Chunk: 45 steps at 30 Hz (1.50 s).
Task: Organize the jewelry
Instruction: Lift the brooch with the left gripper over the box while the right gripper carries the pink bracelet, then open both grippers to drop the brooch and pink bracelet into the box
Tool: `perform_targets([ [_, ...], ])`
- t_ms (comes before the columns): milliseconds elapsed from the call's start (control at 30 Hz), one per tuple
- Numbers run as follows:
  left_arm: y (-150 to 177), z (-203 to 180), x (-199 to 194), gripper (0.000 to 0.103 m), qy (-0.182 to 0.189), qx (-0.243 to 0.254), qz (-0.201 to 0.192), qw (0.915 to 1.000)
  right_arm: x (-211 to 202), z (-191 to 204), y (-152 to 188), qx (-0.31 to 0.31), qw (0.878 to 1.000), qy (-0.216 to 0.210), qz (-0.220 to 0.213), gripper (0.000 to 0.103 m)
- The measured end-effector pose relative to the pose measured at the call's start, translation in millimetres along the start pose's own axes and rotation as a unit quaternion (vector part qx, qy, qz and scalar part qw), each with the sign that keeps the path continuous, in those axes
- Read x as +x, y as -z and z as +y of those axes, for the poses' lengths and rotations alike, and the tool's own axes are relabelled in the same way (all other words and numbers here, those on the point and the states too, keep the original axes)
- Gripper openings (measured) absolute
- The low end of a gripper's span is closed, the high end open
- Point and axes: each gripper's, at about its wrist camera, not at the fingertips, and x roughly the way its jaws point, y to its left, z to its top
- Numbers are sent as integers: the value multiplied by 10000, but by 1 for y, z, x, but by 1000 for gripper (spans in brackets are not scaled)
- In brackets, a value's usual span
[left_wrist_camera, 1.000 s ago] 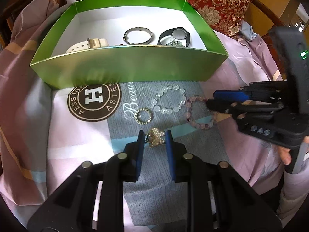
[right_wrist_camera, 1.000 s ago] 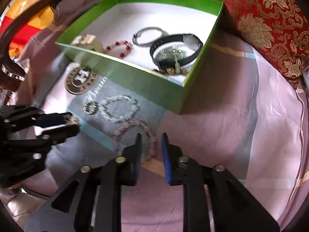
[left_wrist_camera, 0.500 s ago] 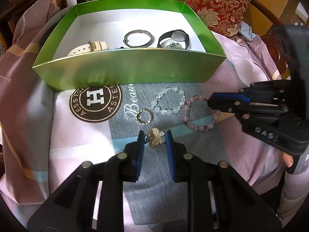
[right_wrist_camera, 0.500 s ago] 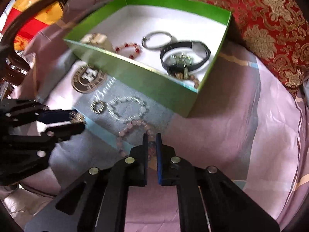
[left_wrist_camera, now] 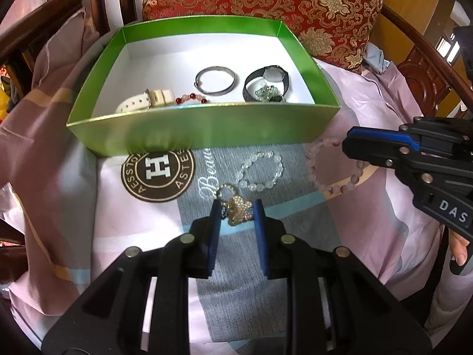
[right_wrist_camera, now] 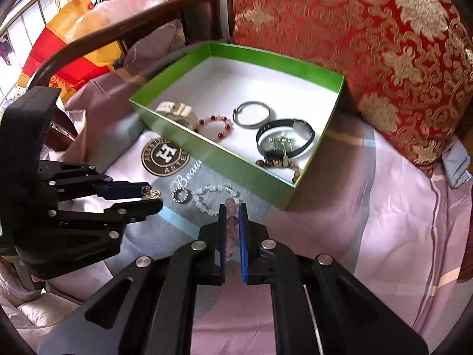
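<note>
Pink bead bracelet point(right_wrist_camera: 232, 222): clamped between the right gripper's point(right_wrist_camera: 232, 211) blue pads, its free loop draped over the patterned cloth point(left_wrist_camera: 369, 207), in front of the box's near right corner.
Gold brooch point(left_wrist_camera: 238, 210): grasped between the left gripper's point(left_wrist_camera: 237, 210) fingers, just above the cloth.
Clear bead bracelet point(left_wrist_camera: 260, 171): flat on the grey panel, between the two held pieces.
Small beaded ring point(right_wrist_camera: 181, 196): beside the clear bracelet, touching or nearly so.
Green box point(left_wrist_camera: 207, 130): open, white-floored; holds a cream watch point(left_wrist_camera: 147, 102), red-bead bracelet point(right_wrist_camera: 214, 127), metal bangle point(left_wrist_camera: 215, 81), black watch point(right_wrist_camera: 285, 137) and brown beads point(right_wrist_camera: 276, 162).
Red cushion point(right_wrist_camera: 369, 44): directly behind the box.
</note>
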Motion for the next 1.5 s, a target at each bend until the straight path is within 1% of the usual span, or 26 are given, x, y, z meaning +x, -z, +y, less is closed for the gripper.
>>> perform_targets([
  [267,-5,1,-8,22,-30,3,-111,9999,-11,4,-4,-24,9998,76,-157,7],
  [467,-6,1,-10,22,-18,-6,-155,9999,-17,9,-5,-84,9991,303,-268,7],
  [633,-11,1,-15,22,-25,14,-218,9998,-23,11,-9,-117,9986,383,-354,7],
  [733,-25,4,-22,22,-60,63,-323,9994,-26,11,-20,-104,9979,498,-406,7],
  [800,-39,9,-31,22,-163,99,-493,9986,-31,8,-32,-67,9976,489,-495,7],
  [900,-67,18,-43,22,-381,120,-778,9962,-37,-1,-59,25,9973,380,-626,7],
  [967,-81,22,-45,22,-424,88,-889,9951,-37,-7,-75,84,9963,393,-760,7],
  [1033,-98,32,-38,22,-394,-40,-907,9951,-29,-16,-85,214,9954,378,-858,7],
  [1100,-108,38,-24,22,-378,-92,-811,9959,-14,-24,-86,356,9958,245,-807,7],
  [1167,-112,42,-6,22,-427,-96,-650,9969,12,-31,-79,479,9973,85,-557,7],
  [1233,-115,45,13,22,-418,-125,-492,9978,35,-37,-76,545,9980,110,-311,7],
  [1333,-118,50,27,22,-340,-239,-357,9985,56,-44,-75,691,9975,-33,-141,8],
  [1400,-119,51,28,28,-326,-269,-371,9984,59,-46,-74,757,9971,-40,-100,10],
  [1433,-119,51,26,33,-337,-264,-403,9983,58,-46,-73,748,9972,-65,-67,11],
  [1467,-118,51,23,36,-362,-251,-453,9980,56,-45,-73,732,9973,-83,-75,16],
  [1500,-116,52,17,39,-405,-243,-541,9974,52,-44,-72,727,9973,-89,-110,29],
])
